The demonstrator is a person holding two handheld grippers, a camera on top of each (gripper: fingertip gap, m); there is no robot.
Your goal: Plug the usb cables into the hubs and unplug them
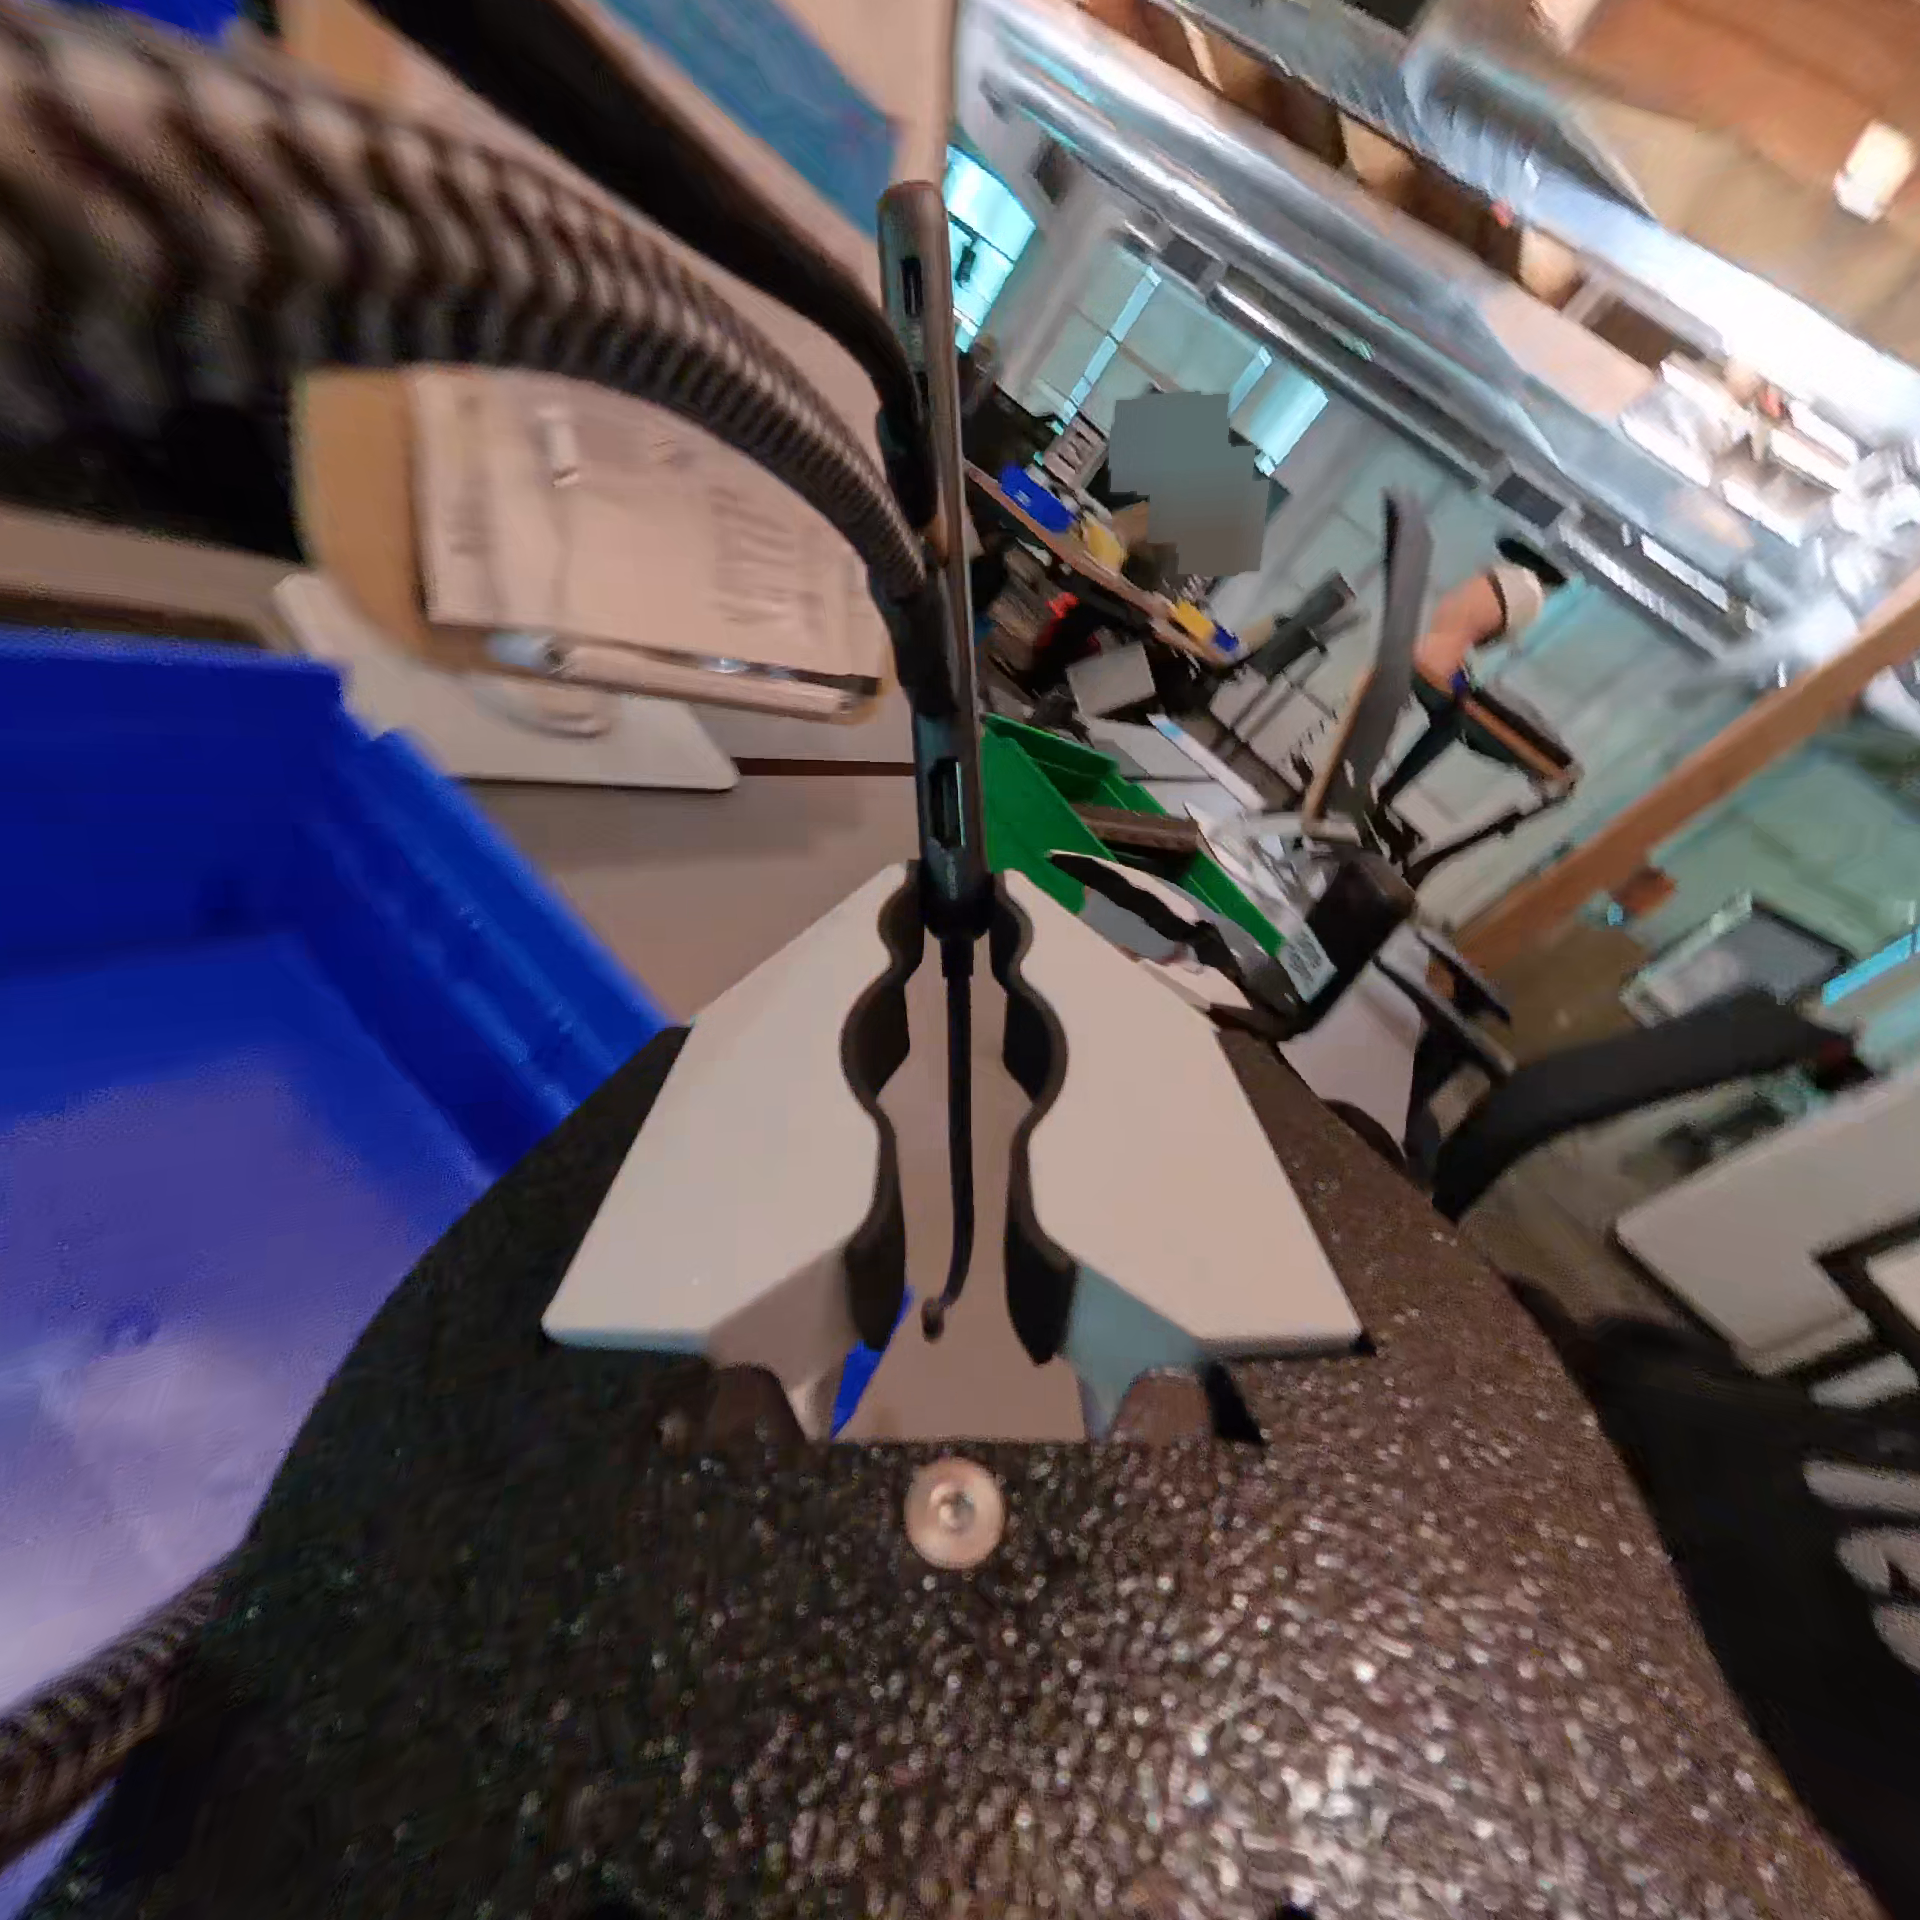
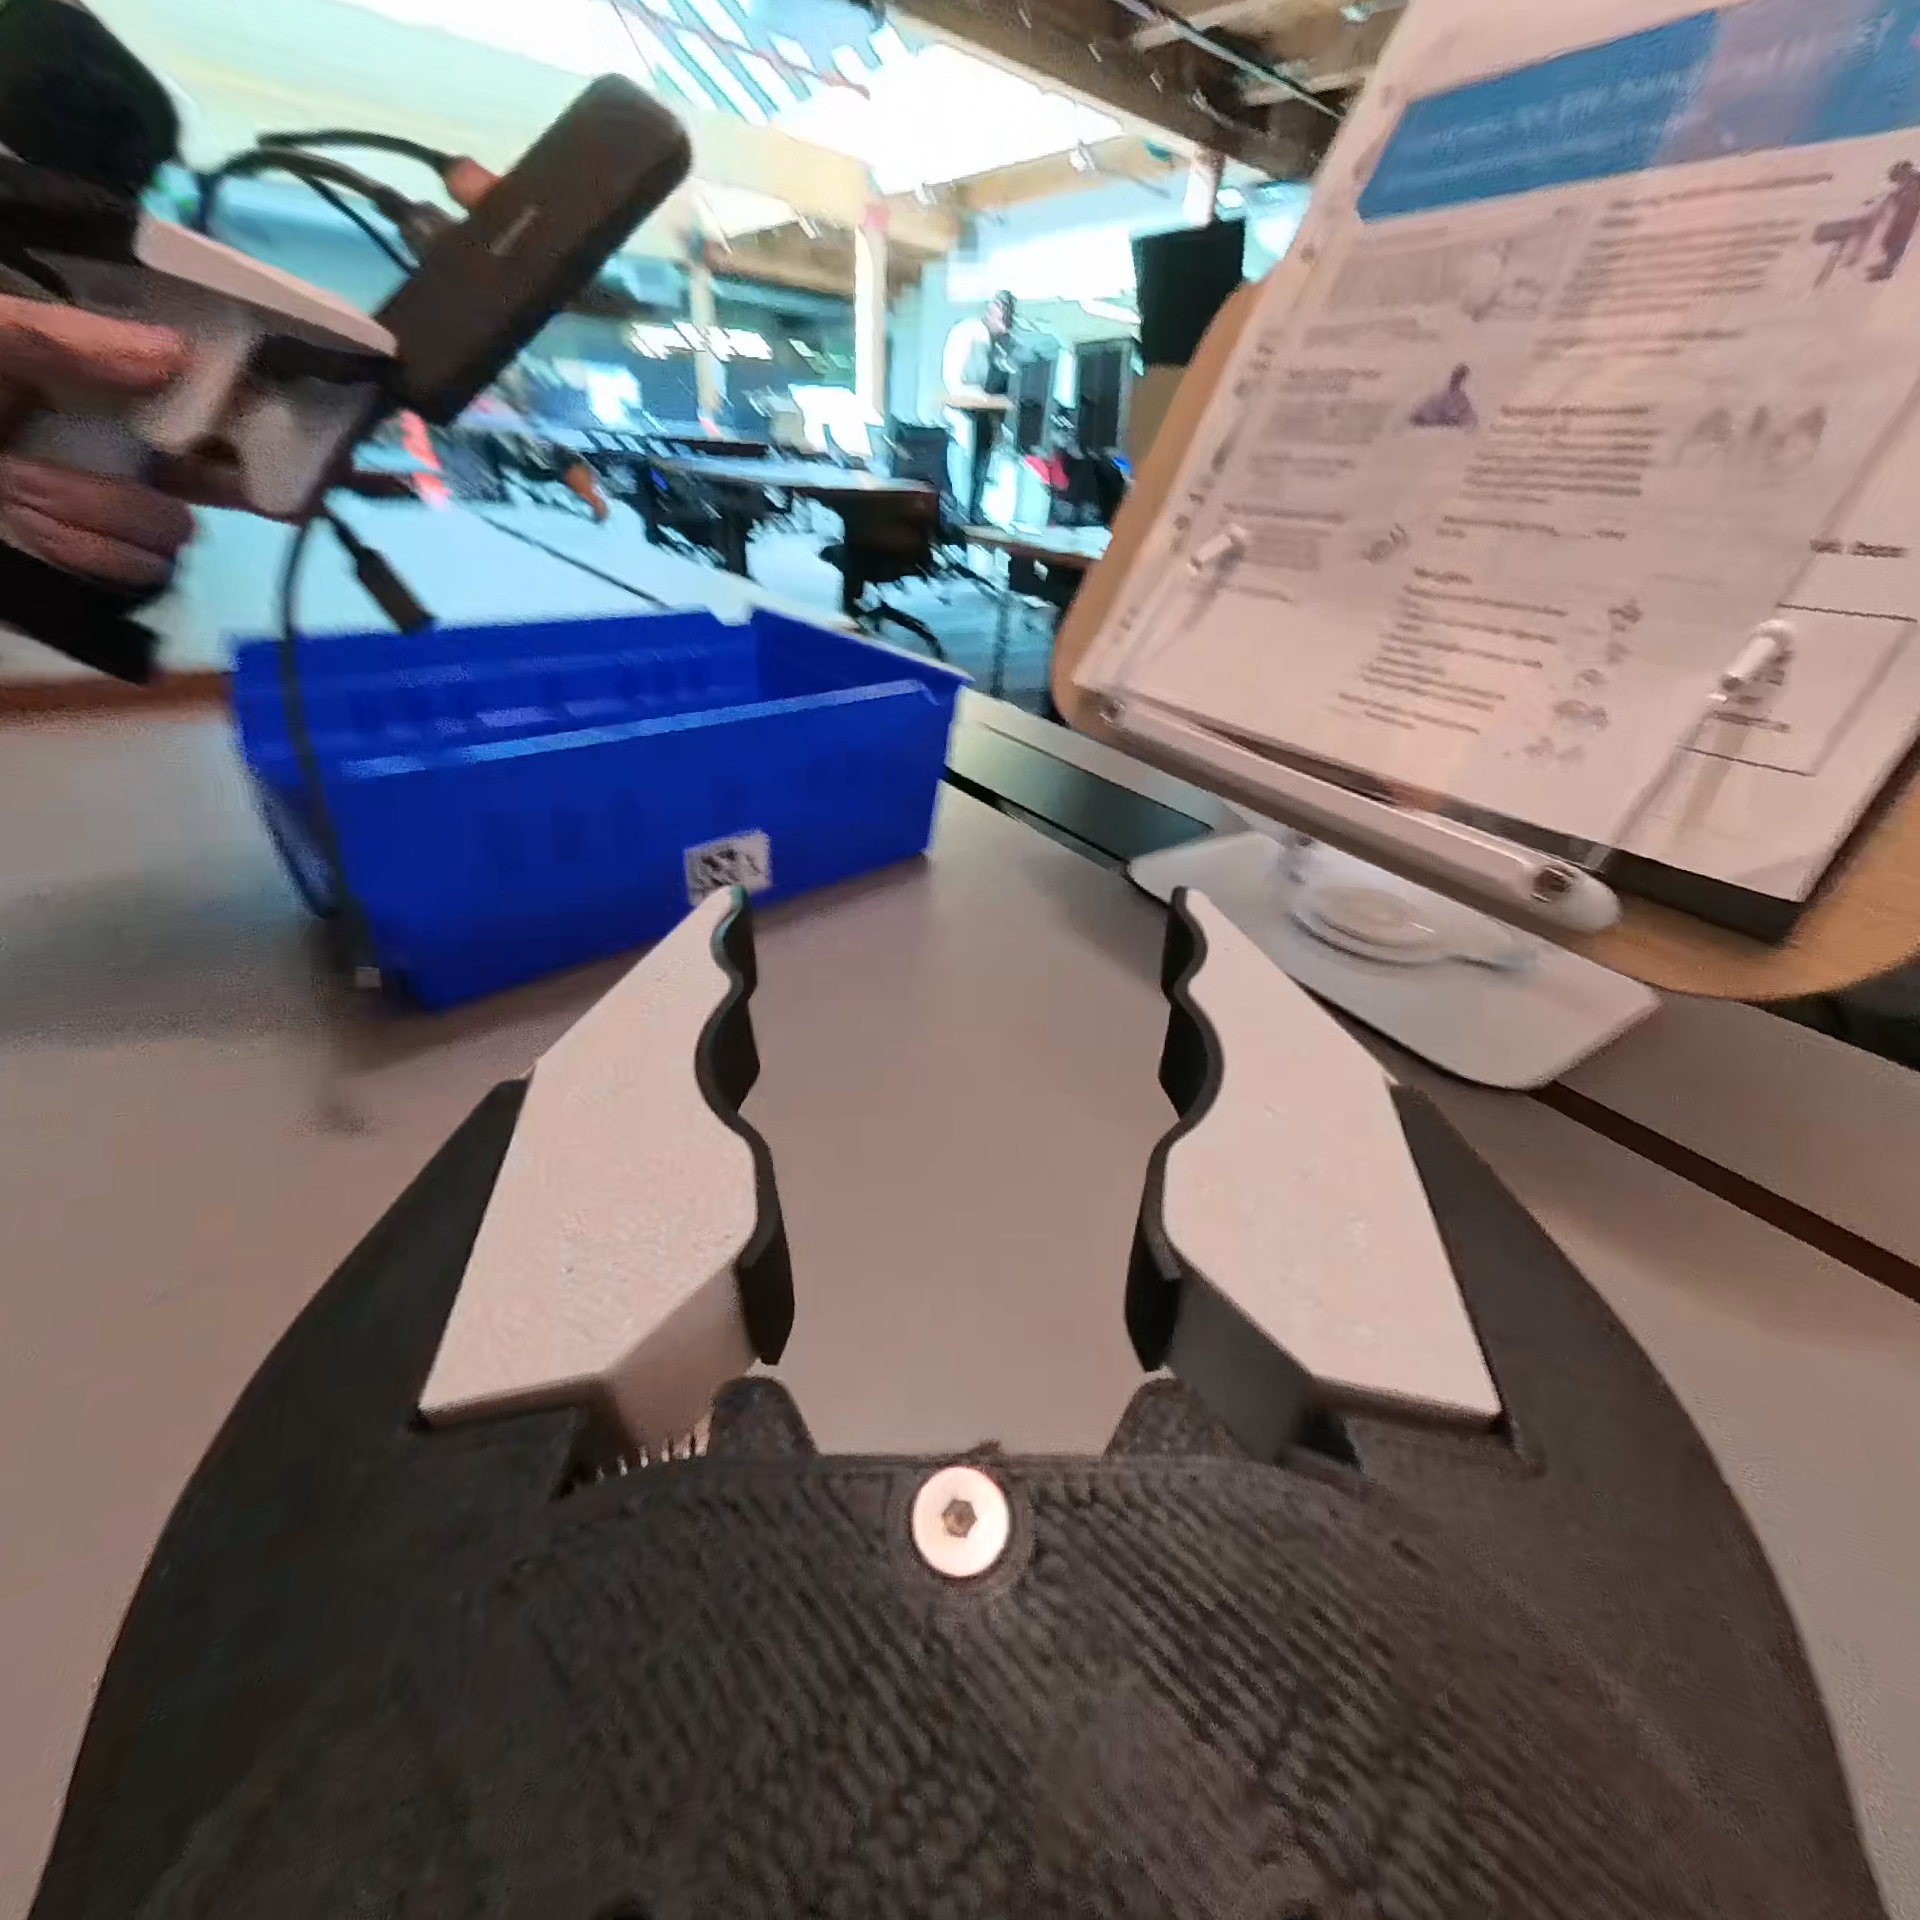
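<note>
My left gripper (image 1: 954, 896) is shut on the lower end of a slim dark USB hub (image 1: 932, 540), held edge-on and upright in the air. A thick braided cable (image 1: 436, 270) is plugged into the hub's side and arcs off to the left. The hub's own thin lead (image 1: 958, 1122) hangs down between the fingers. In the right wrist view the hub (image 2: 530, 249) shows at the upper left, held by the left gripper (image 2: 390, 348), with several cables (image 2: 312, 166) in its side. My right gripper (image 2: 956, 909) is open and empty, low over the table.
A blue bin (image 2: 582, 758) stands on the grey table (image 2: 935, 1091), close on the left in the left wrist view (image 1: 208, 987). A document stand with a printed sheet (image 2: 1507, 520) is at the right. A green bin (image 1: 1049, 821) lies behind the hub.
</note>
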